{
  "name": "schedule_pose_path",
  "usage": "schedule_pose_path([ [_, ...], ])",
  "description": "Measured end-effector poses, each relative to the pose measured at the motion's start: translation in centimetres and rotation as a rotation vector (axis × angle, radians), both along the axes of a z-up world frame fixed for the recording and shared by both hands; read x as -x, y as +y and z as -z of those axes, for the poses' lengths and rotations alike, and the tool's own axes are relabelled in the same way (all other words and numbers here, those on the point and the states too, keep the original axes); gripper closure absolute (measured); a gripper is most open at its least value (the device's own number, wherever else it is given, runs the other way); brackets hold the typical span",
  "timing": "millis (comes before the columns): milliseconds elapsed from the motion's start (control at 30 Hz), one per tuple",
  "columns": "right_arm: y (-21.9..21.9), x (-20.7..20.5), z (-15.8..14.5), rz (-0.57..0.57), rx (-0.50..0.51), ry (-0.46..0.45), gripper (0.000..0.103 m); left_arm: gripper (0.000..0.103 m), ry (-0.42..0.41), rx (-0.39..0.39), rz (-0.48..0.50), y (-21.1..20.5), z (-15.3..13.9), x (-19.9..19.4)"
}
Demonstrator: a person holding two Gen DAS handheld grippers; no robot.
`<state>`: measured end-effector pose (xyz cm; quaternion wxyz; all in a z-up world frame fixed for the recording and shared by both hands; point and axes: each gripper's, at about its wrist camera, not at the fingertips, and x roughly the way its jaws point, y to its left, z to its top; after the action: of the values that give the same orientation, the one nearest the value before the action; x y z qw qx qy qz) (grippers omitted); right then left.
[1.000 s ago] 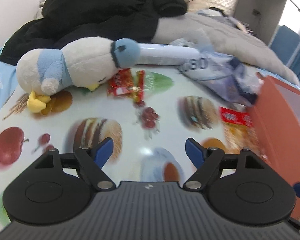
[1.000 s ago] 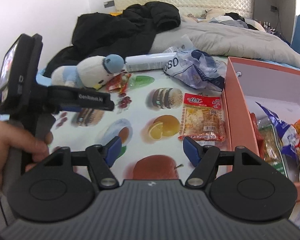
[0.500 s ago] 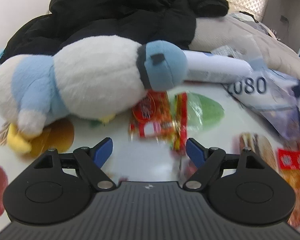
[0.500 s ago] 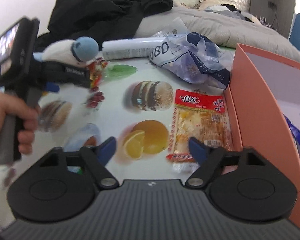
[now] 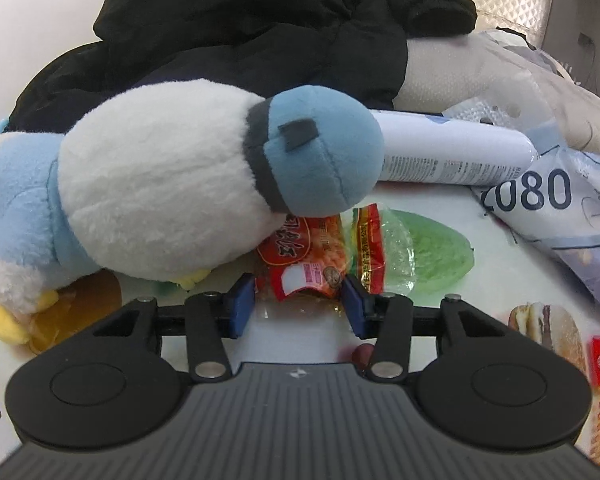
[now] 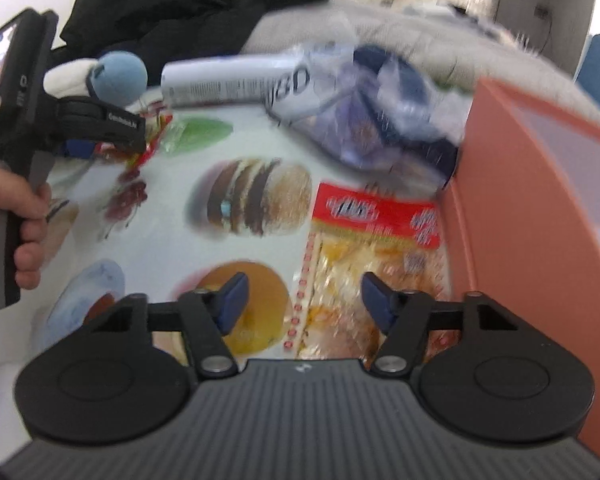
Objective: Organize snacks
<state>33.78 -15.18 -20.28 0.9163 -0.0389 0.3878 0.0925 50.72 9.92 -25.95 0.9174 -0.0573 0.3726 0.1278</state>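
Note:
A small red-orange snack packet (image 5: 304, 264) lies on the food-print tablecloth (image 5: 440, 320), half under the plush toy's head. My left gripper (image 5: 298, 302) is closing on it: the packet's near end sits between the blue pads, which touch its two sides. A second packet (image 5: 370, 240) with a red strip and clear wrapper lies just to its right. In the right wrist view a yellow snack packet (image 6: 380, 240) with a red header lies beside the orange box (image 6: 500, 208). My right gripper (image 6: 304, 304) hovers low over its near left part, jaws closing, nothing pinched.
A white and blue plush toy (image 5: 160, 200) lies right behind the left gripper. Behind it are a black jacket (image 5: 260, 40), a white tube (image 5: 460, 156) and a crumpled plastic bag (image 5: 560, 208). A hand (image 6: 20, 216) holds the left gripper's handle in the right wrist view.
Both grippers moved forward and down. The left one reached the red-orange packet by the plush toy and narrowed its jaws around it. The right one came over the yellow packet and narrowed too.

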Motion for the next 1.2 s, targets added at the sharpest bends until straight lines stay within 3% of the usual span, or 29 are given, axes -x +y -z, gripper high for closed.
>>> schedule_pose_path([
  [67, -0.6, -0.1, 0.6, -0.002, -0.078, 0.059, 0.048, 0.052, 0.003, 0.018, -0.002, 0.2, -0.1, 0.0],
  [100, -0.4, 0.2, 0.6, -0.022, -0.085, 0.056, 0.048, 0.057, 0.004, 0.015, -0.001, 0.2, -0.2, 0.1],
  [200, 0.6, 1.2, 0.7, -0.085, -0.046, 0.052, 0.048, 0.065, 0.004, 0.018, -0.004, 0.4, -0.5, 0.3],
  [400, 0.4, 1.7, 0.5, -0.104, -0.078, 0.073, 0.048, 0.075, 0.024, 0.039, 0.007, 0.5, -0.8, 1.5],
  [800, 0.9, 5.5, 0.1, -0.214, -0.090, 0.156, 0.047, 0.076, 0.057, 0.127, 0.009, 0.1, -0.7, 7.6],
  [1200, 3.3, 13.7, 0.1, -0.286, -0.063, 0.185, 0.047, 0.076, 0.088, 0.163, -0.004, -0.1, -0.7, 18.5],
])
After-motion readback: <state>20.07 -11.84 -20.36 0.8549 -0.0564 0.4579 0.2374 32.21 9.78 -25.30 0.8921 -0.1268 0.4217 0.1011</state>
